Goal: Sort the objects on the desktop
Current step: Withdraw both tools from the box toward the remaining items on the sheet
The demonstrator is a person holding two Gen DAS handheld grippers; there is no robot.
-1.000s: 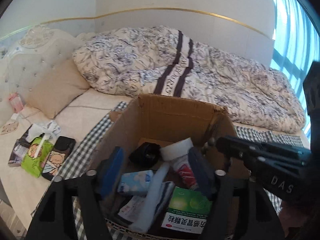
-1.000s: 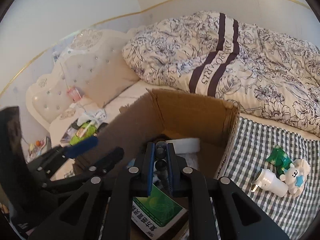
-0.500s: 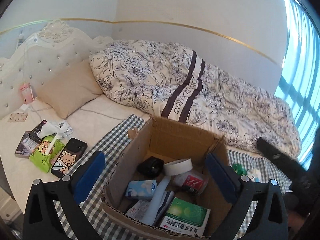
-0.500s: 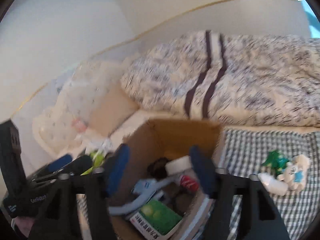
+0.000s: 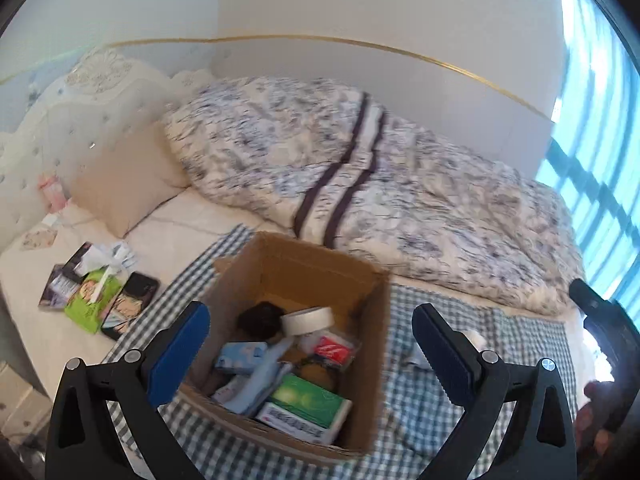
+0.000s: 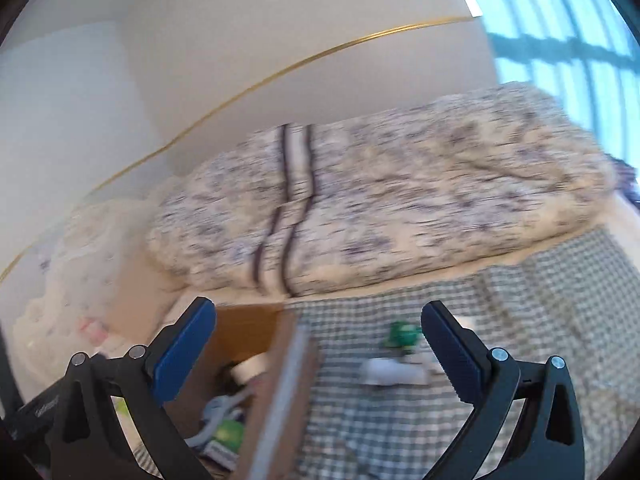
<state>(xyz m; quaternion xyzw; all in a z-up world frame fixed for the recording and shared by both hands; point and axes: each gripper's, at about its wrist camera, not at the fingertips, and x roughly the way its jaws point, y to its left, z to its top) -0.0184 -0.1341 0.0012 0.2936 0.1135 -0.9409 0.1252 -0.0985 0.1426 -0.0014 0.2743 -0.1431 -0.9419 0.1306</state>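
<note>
A cardboard box [image 5: 372,360] stands on a checked cloth [image 5: 440,412] on the bed. It holds a green medicine box [image 5: 308,400], a white tape roll [image 5: 307,320], a red-labelled item [image 5: 334,350], a black object [image 5: 260,318] and blue packs. My left gripper [image 5: 310,354] is open and empty above the box. My right gripper [image 6: 318,354] is open and empty, over the box's right wall [image 6: 276,396]. A green item [image 6: 402,334] and a white item [image 6: 394,372] lie on the cloth [image 6: 520,320] right of the box, blurred.
A rumpled floral duvet [image 5: 360,168] fills the back of the bed. A beige pillow [image 5: 124,184] leans on the headboard. A green tissue pack [image 5: 92,300], a phone [image 5: 128,308] and booklets lie left of the cloth. A window [image 5: 600,180] is at right.
Both grippers have opened wide and pulled back up from the box. The right gripper let go of the dark item it held over the box and swung to the right.
</note>
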